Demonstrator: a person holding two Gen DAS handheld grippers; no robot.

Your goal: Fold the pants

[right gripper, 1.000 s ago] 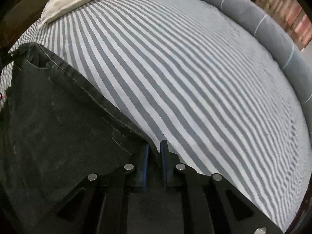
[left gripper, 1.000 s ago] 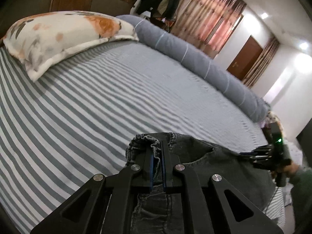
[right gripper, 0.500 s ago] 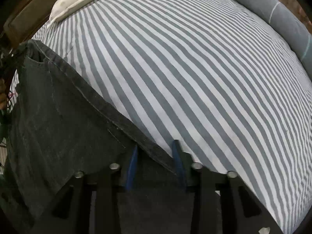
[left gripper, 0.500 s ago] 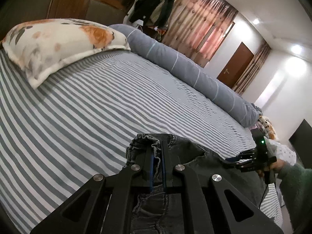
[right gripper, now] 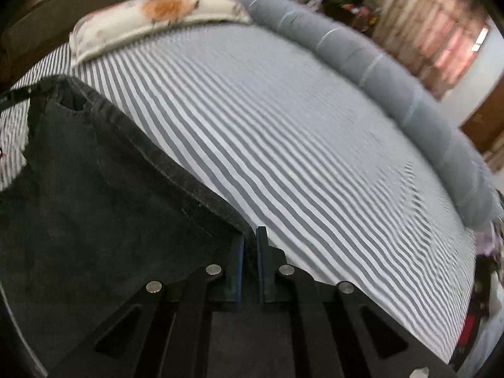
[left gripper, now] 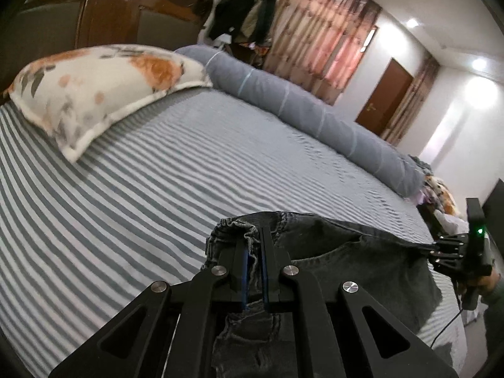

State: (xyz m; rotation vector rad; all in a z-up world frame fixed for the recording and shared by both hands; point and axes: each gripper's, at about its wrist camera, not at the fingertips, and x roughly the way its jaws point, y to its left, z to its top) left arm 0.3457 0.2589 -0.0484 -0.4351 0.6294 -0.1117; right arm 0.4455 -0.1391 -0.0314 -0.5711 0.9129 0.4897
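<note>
Dark grey denim pants (left gripper: 343, 258) hang stretched between my two grippers above the striped bed (left gripper: 157, 170). My left gripper (left gripper: 253, 236) is shut on one corner of the waistband. My right gripper (right gripper: 250, 236) is shut on the other corner; it also shows at the right edge of the left wrist view (left gripper: 447, 249). In the right wrist view the pants (right gripper: 94, 208) fill the lower left, their top edge running up to the far corner. The lower part of the pants is out of sight.
A floral pillow (left gripper: 104, 85) lies at the head of the bed by the wooden headboard (left gripper: 104, 15). A long grey bolster (left gripper: 302, 110) runs along the far side. Curtains (left gripper: 318, 31), a door (left gripper: 384, 94) and hanging clothes (left gripper: 249, 9) stand beyond.
My right gripper's jaws stood apart half a second ago and are now shut on the waistband. Both grippers have tilted upward, with more of the room in view.
</note>
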